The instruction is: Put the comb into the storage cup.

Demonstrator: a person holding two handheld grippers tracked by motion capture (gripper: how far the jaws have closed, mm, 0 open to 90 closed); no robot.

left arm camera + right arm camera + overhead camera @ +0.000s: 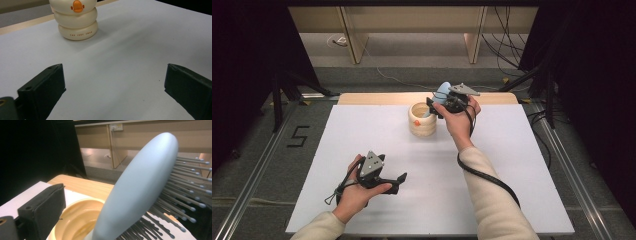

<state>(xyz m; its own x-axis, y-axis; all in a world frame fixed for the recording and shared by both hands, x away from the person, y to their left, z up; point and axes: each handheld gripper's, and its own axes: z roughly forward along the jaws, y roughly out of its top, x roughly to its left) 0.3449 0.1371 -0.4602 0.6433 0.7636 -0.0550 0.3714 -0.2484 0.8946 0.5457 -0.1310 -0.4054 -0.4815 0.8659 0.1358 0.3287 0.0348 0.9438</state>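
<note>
The right claw (435, 106) stands wide at the far middle of the table (522, 165), its pads clear of the brush (441, 93), judged just released to stand handle-down in the cup (422, 120). The brush is pale blue with grey ball-tipped pins; the left claw (401, 178) rests wide and empty, near left.

White board (377, 150) laid over a wooden table top (377, 98), whose edge is exposed along the far side. Grey floor (257, 150) seen around it, with a black "5" (298, 136) marked at left. Metal rails (254, 187) flank both sides. Cables (507, 45) are trailed at far right. Wooden furniture legs (352, 35) stand beyond.
</note>
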